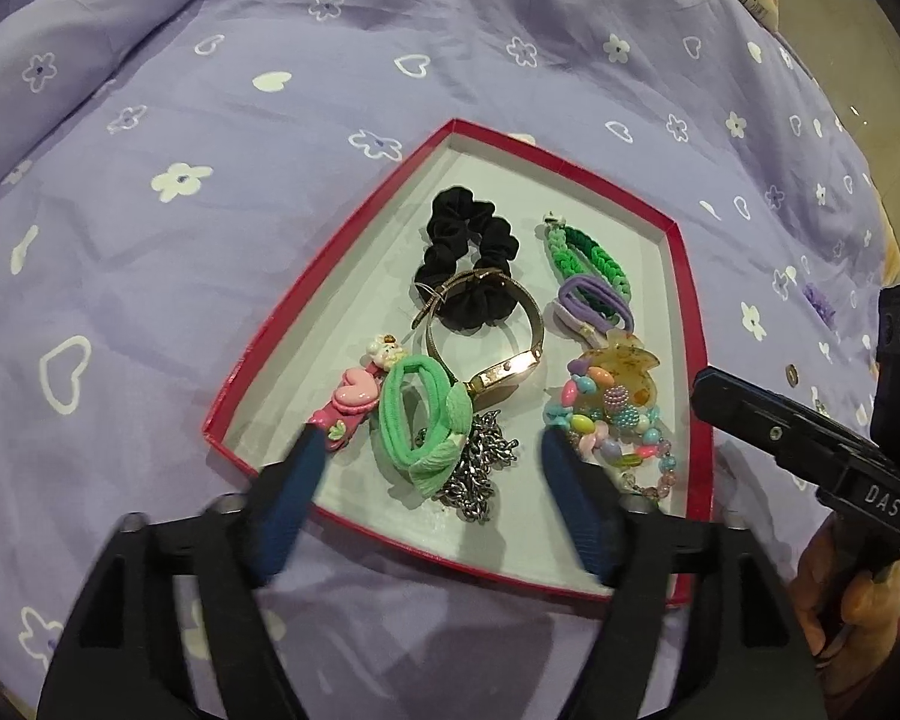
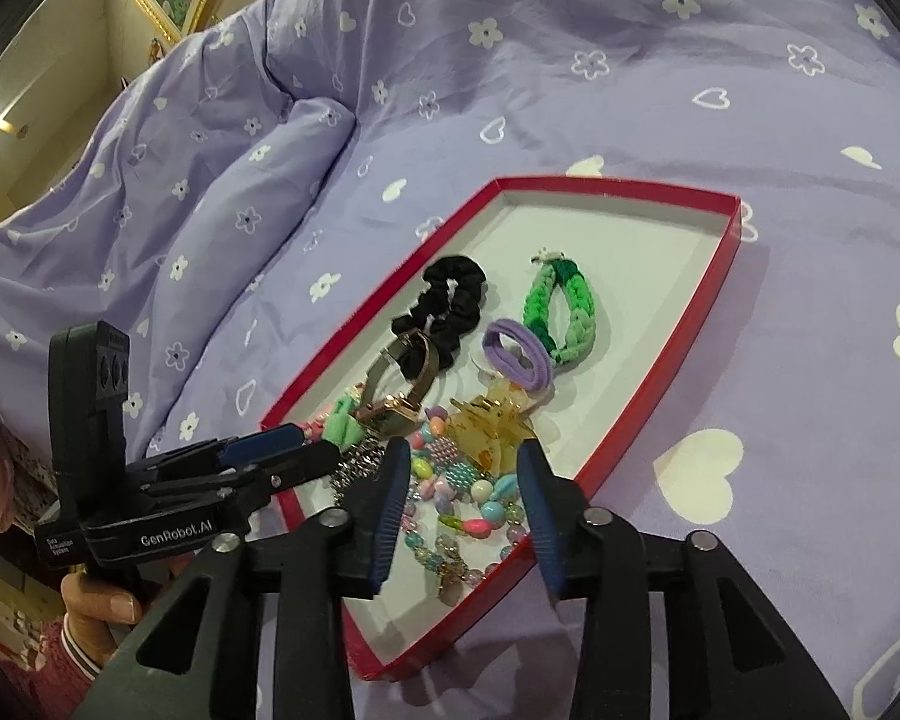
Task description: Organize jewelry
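Both the left gripper (image 1: 432, 468) and the right gripper (image 2: 462, 480) stand apart, empty; closing over the tangled silver metal chain (image 1: 480, 468) could drag neighbours from the shallow red-rimmed cardboard tray (image 1: 687, 312).

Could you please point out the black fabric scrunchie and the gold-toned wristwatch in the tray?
Black fabric scrunchie (image 1: 468, 258): left wrist view, on its ruffled ring.
Gold-toned wristwatch (image 1: 506, 369): left wrist view, on its rectangular case.

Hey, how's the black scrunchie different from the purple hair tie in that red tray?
The black scrunchie is thick, ruffled fabric; the purple hair tie is a thin, smooth band. The scrunchie lies left of the purple tie in the left wrist view, under the gold watch strap, while the tie overlaps the green braided bracelet. Both rest inside the red tray.
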Demonstrator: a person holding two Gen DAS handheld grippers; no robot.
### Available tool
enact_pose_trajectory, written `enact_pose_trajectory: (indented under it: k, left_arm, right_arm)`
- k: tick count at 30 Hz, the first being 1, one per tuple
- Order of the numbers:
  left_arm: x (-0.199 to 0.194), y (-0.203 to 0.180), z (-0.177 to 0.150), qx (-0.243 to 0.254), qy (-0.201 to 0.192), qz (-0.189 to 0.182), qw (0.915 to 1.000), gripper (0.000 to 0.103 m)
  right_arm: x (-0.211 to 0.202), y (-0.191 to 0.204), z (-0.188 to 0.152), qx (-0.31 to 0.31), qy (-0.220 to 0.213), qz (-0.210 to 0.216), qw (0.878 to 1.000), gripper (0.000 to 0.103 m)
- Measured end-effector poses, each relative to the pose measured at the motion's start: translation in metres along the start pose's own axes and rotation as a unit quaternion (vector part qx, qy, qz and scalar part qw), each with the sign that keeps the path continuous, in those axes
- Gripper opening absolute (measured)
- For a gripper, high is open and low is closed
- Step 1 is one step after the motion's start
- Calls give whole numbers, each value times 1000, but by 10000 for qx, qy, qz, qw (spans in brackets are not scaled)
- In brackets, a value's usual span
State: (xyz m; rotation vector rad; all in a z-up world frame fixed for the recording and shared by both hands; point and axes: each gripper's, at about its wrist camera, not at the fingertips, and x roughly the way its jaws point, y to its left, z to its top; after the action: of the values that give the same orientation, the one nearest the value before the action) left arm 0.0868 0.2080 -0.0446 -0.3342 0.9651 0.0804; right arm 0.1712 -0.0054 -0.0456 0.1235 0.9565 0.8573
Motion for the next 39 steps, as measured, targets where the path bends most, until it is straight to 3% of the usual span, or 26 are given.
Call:
enact_pose_trajectory:
  k: [16, 22, 29, 39]
  left_arm:
    - [-43, 8, -18, -332, -338, -81, 9988, 86]
    - [-58, 7, -28, -350, -415, -34, 9985, 87]
    - [-76, 1, -39, -236, -595, 315, 9975, 95]
    - [-100, -10, -48, 146, -906, 778, 9927, 95]
  right_arm:
    - [-32, 18, -12, 89, -550, 116, 9984, 82]
    - [-48, 22, -22, 153, -663, 50, 9977, 83]
    - [-64, 25, -38, 237, -828, -178, 9961, 90]
    - [-82, 46, -45, -199, -970, -613, 9932, 90]
